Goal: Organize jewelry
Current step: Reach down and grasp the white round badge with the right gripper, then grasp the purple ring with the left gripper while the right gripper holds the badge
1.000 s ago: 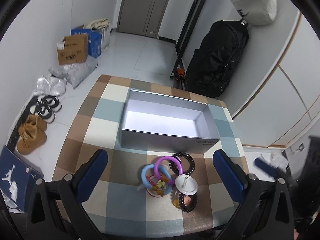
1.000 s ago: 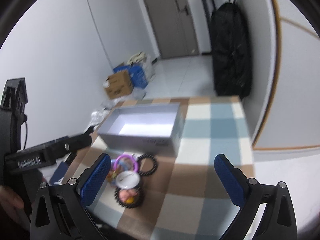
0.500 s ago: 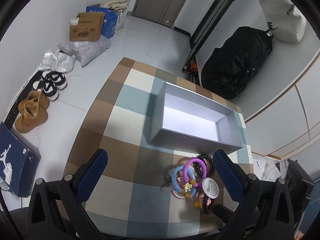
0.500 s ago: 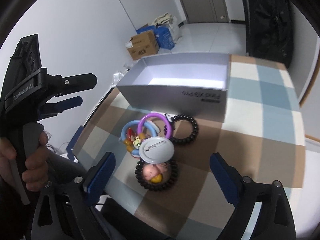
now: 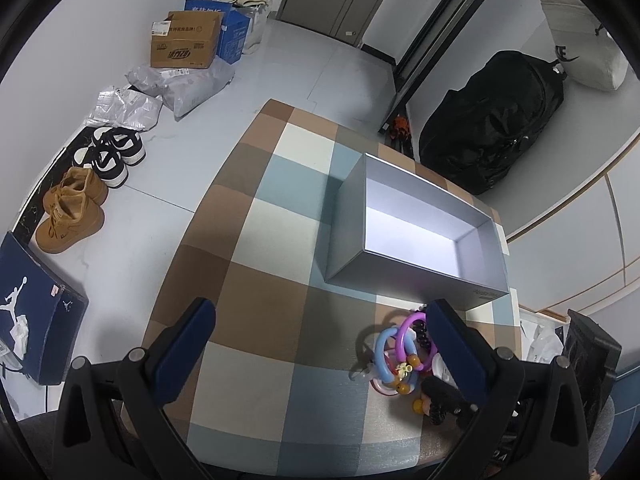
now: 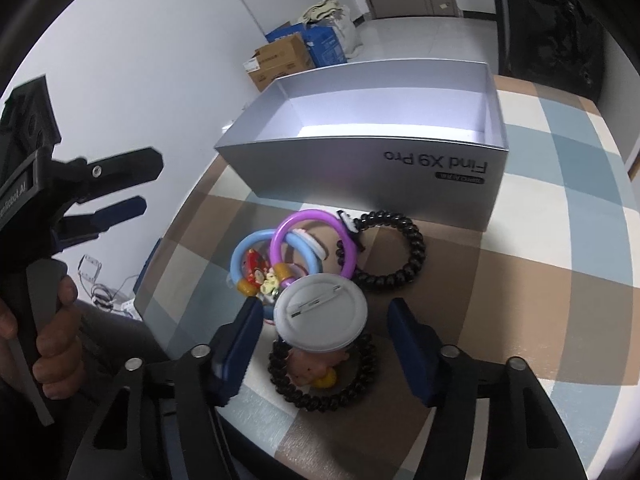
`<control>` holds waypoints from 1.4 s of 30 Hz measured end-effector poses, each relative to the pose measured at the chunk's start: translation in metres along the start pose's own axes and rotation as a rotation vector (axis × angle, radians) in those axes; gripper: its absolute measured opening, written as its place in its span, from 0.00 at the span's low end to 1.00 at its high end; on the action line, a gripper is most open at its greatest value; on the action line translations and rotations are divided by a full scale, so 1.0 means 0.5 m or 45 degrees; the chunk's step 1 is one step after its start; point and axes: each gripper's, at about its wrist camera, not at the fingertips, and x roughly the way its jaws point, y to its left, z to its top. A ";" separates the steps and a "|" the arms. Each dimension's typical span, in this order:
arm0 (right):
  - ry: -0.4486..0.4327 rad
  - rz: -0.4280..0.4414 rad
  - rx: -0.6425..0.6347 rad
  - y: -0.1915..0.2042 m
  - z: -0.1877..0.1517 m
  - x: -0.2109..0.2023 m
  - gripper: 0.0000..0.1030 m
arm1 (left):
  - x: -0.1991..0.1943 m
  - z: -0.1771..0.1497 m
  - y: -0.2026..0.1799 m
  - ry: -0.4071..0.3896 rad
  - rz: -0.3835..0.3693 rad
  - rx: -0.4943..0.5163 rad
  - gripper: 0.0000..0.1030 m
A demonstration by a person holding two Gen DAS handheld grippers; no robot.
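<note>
Tongs on the right side (image 6: 320, 344) are spread apart, released, holding nothing; the two blue pads stand at each side of a round white badge (image 6: 322, 314), close to it but not touching. This badge lies face down, its pin back is visible, and it rests on top of a black spiral hair tie (image 6: 362, 376) with a small pink and yellow figure inside the ring. Just behind the badge is a heap of jewelry: a purple bangle (image 6: 316, 240) standing upright, a light blue bangle (image 6: 244, 256) with orange beads leaning on it, and a second black spiral hair tie (image 6: 404, 252) lying flat beside them. The whole heap sits on the checkered desk (image 6: 540, 240), just in front of an open grey box (image 6: 360, 168), which is printed "Find X9 Pro" upside down on its front wall.

The left tongs (image 5: 320, 340) are also wide open and grasp nothing. They hang above the desk, left of the heap, and the right pad covers part of the jewelry in the left wrist view.
</note>
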 end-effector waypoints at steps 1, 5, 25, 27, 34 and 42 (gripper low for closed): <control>-0.001 0.004 0.011 -0.003 0.001 -0.002 0.51 | 0.000 0.000 -0.001 0.001 0.003 0.005 0.99; 0.001 0.012 0.026 -0.008 0.000 -0.006 0.41 | -0.001 0.000 -0.005 -0.006 -0.001 0.018 0.99; -0.168 -0.136 0.045 -0.043 0.004 -0.096 0.40 | 0.075 -0.032 -0.124 0.138 0.044 0.341 0.88; -0.182 -0.134 0.055 -0.048 0.004 -0.106 0.41 | 0.078 -0.038 -0.130 0.151 0.064 0.370 0.85; -0.207 -0.157 0.059 -0.060 0.005 -0.123 0.41 | 0.104 -0.040 -0.131 0.215 0.082 0.384 0.58; -0.243 -0.160 0.058 -0.067 0.004 -0.143 0.41 | 0.101 -0.034 -0.130 0.230 -0.011 0.363 0.22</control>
